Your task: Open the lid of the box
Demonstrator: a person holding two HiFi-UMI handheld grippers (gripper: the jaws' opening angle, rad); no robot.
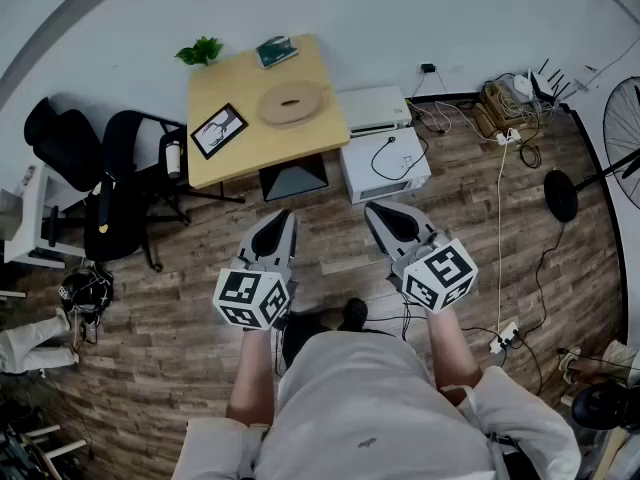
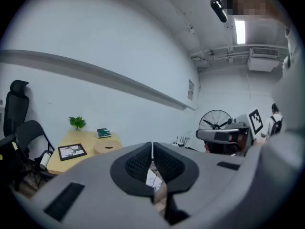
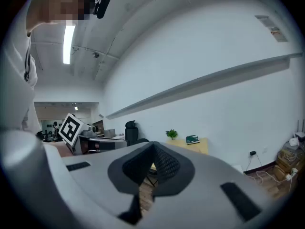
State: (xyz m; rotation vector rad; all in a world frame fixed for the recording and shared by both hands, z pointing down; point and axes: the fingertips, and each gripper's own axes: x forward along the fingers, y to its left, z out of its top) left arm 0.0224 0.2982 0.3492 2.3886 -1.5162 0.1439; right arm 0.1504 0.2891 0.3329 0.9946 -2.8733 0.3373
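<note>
The box is a round, flat wooden one (image 1: 291, 103) with a slot in its lid, and it rests on the pale wooden table (image 1: 240, 158) by the far wall. It shows again in the left gripper view (image 2: 107, 147). In the right gripper view I cannot find it. My left gripper (image 1: 283, 213) and right gripper (image 1: 372, 208) hang side by side over the floor, well short of the table. Both are shut with nothing between the jaws, as the left gripper (image 2: 152, 144) and the right gripper (image 3: 153, 146) show in their own views.
On the table are a framed picture (image 1: 219, 130), a small plant (image 1: 201, 52) and a green book (image 1: 276, 51). Two white cases (image 1: 385, 163) stand on the floor right of it. Black chairs (image 1: 120, 183) are at the left; cables and a fan (image 1: 625, 128) at the right.
</note>
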